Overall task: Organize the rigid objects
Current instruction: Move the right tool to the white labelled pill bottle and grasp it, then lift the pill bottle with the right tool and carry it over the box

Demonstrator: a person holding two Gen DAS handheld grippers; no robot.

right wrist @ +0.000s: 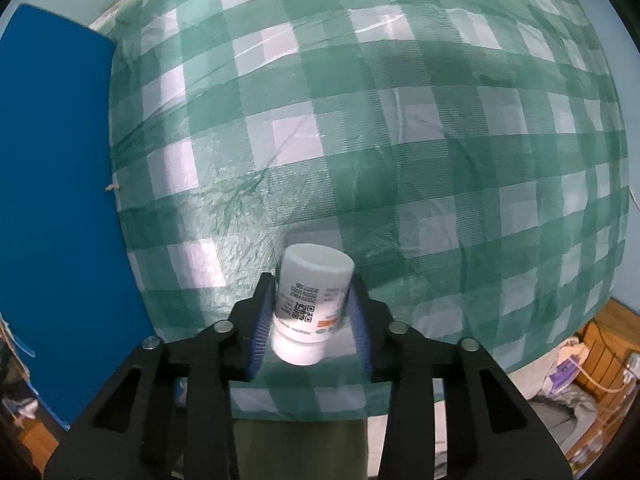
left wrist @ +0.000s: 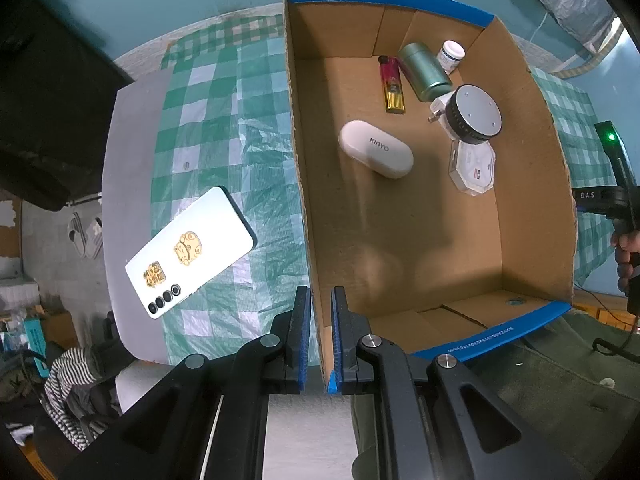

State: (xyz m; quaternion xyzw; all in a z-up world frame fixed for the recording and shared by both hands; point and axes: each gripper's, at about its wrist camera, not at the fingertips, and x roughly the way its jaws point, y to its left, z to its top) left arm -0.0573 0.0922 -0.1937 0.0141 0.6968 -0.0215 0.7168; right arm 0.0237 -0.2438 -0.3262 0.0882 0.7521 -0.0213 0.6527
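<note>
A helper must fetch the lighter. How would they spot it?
Look inside the open cardboard box, toward its far end. The lighter lies flat beside the green canister; it alone is slim, red fading to gold.

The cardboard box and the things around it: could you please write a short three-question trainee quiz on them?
1. True or false: the left gripper is clamped on the side wall of the cardboard box.
2. What does the right gripper have between its pads?
A. a white pill bottle
B. a lighter
C. a phone
3. Fill in: the white phone lies on the checked tablecloth, ____ the box.

Key
1. True.
2. A: the white pill bottle.
3. Outside. The red and yellow lighter, white KINYO case and green tin lie inside it.
</note>
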